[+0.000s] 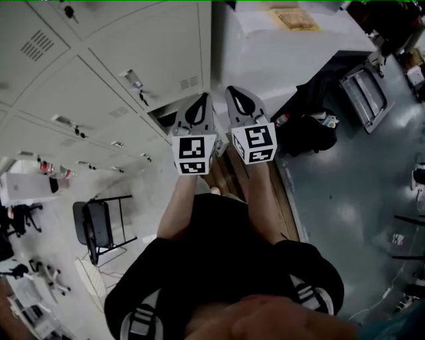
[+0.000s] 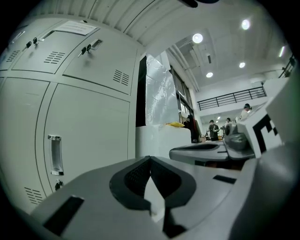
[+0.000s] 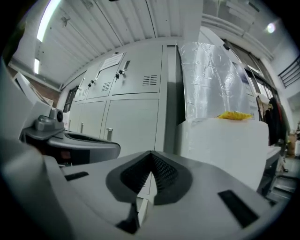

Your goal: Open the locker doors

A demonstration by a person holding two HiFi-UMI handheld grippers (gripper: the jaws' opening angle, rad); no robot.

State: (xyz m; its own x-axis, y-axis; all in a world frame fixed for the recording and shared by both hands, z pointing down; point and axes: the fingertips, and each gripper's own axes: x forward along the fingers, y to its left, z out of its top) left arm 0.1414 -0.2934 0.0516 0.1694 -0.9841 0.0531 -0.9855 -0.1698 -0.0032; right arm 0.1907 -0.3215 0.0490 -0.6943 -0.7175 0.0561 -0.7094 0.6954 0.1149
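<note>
A bank of grey lockers [image 1: 99, 80] fills the upper left of the head view, all its doors closed. In the left gripper view the nearest door [image 2: 89, 126] has a recessed handle [image 2: 55, 154] and a small lock below it. My left gripper [image 1: 199, 99] and right gripper [image 1: 234, 91] are held side by side in front of the lockers' right end, apart from the doors. In each gripper's own view, the left gripper [image 2: 150, 158] and the right gripper [image 3: 151, 152] have their jaws together with nothing between them. The lockers [image 3: 133, 119] stand ahead of the right gripper, to its left.
A tall white wrapped block [image 1: 285, 53] with a yellow item [image 1: 295, 18] on top stands right of the lockers. A black folding chair [image 1: 96, 229] is at lower left and a black bag [image 1: 309, 129] at right. Wooden boards [image 1: 229, 179] lie underfoot. People stand far off [image 2: 213, 129].
</note>
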